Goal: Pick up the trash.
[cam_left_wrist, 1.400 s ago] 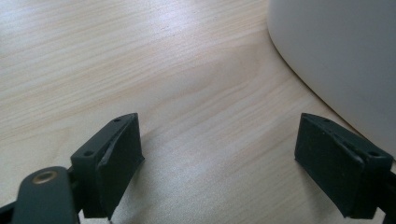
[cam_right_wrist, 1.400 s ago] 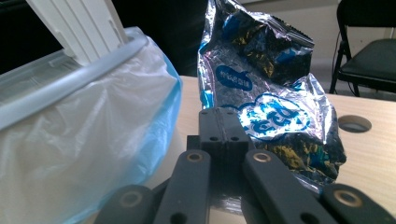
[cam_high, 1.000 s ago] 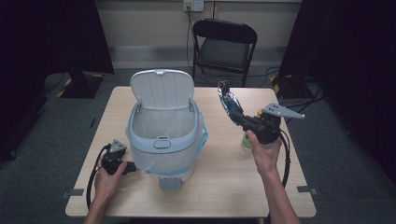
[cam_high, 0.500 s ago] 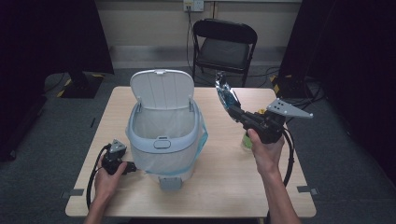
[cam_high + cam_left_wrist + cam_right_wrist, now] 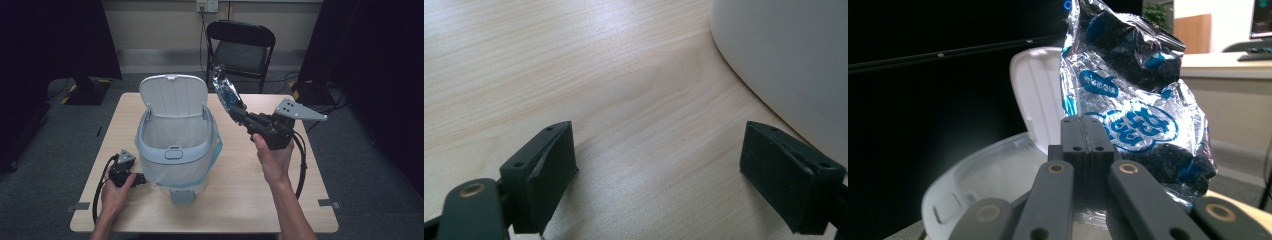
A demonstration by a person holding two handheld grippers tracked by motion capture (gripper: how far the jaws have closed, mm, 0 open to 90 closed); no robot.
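Jaws of right gripper [image 5: 1083, 131] tight on foil packet [image 5: 1133, 95].

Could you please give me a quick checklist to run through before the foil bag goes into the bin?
1. Right gripper shut on the foil snack bag: ok.
2. Bin lid open: ok.
3. Liner in the bin with room inside: ok.
4. Bag directly above the opening: not ok, it is beside the rim.
5. Left gripper open, away from the drop path: ok.
6. Bag emptied: cannot tell.
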